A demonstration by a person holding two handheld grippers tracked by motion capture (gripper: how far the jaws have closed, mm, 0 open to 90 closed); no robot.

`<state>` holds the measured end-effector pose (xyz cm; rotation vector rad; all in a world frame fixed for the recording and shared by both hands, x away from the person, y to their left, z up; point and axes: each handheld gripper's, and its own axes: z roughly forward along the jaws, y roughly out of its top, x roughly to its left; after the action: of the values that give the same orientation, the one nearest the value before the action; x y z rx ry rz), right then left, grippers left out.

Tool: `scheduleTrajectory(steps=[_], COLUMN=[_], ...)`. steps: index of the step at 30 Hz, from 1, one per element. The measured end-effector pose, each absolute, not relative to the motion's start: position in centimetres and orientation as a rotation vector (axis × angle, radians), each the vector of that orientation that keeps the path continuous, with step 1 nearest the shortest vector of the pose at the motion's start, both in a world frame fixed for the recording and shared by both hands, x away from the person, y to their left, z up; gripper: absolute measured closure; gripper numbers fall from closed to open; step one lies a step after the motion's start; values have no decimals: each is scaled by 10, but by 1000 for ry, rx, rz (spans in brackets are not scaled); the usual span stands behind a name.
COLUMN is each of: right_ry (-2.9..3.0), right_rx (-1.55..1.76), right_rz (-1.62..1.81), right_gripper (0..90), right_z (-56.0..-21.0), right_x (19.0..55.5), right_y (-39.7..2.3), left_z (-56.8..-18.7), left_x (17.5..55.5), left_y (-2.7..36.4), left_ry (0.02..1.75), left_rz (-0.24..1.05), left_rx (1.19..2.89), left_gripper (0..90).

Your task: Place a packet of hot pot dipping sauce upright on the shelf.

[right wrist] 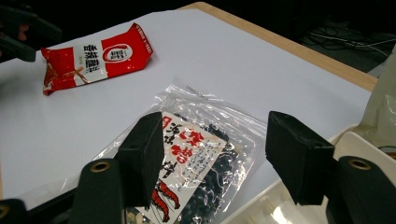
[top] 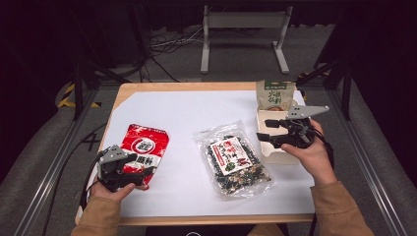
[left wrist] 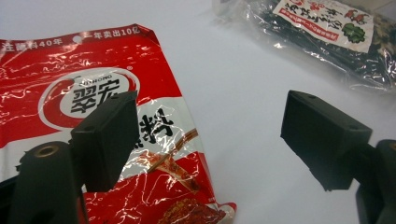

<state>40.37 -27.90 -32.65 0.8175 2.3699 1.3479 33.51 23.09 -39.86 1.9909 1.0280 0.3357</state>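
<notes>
Since both tools stand spread with nothing between their jaws, the work in hand looks like picking flat snack packs off the white surface (top: 187, 110), and how each pack will handle matters most.

Largest is the clear bag of dark seaweed mix (top: 235, 160), lying flat near the middle of the surface, well apart from the red pouch and just left of the white tray (top: 280, 156). It probably weighs little, its film is slick and crinkly, and its loose contents will shift and sag when lifted. A pinch on the empty sealed margin at a corner or top edge should hold better than a grip across the bulging middle, where brittle pieces could be crushed.

Next is the red seasoning pouch (top: 145, 146), flat at the left of the surface with its near end just beside the left tool (top: 140, 172). Glossy and wrinkled, it seems light and limp; its crimped end seam is the firmest place to grasp.

Behind the tray, a pale green-printed packet (top: 275, 94) stands upright; whether it sits inside the tray I cannot tell.

Above the tray's near end, the right tool (top: 263, 131) hovers released, pointing toward the seaweed bag. The left tool is likewise released, over the pouch's lower corner.
</notes>
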Motion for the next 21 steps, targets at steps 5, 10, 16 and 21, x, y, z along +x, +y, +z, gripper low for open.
scheduleTrajectory(steps=[5, 10, 16, 21], right_ry=[2374, 2386, 2404, 2416], right_rx=[813, 793, 783, 770], right_rz=[1331, 1311, 1297, 1293], right_gripper=[372, 368, 364, 361], right_z=[-329, -330, -333, -334], right_x=[402, 401, 400, 398], right_y=[-278, -273, -269, -265], left_z=[-396, -390, -381, -379], left_x=[336, 340, 347, 356], left_y=[234, 236, 242, 255], left_ry=[1035, 1047, 1085, 1152], left_rz=[410, 388, 376, 416], left_rx=[2002, 1996, 2002, 2011], left_gripper=[187, 178, 147, 126])
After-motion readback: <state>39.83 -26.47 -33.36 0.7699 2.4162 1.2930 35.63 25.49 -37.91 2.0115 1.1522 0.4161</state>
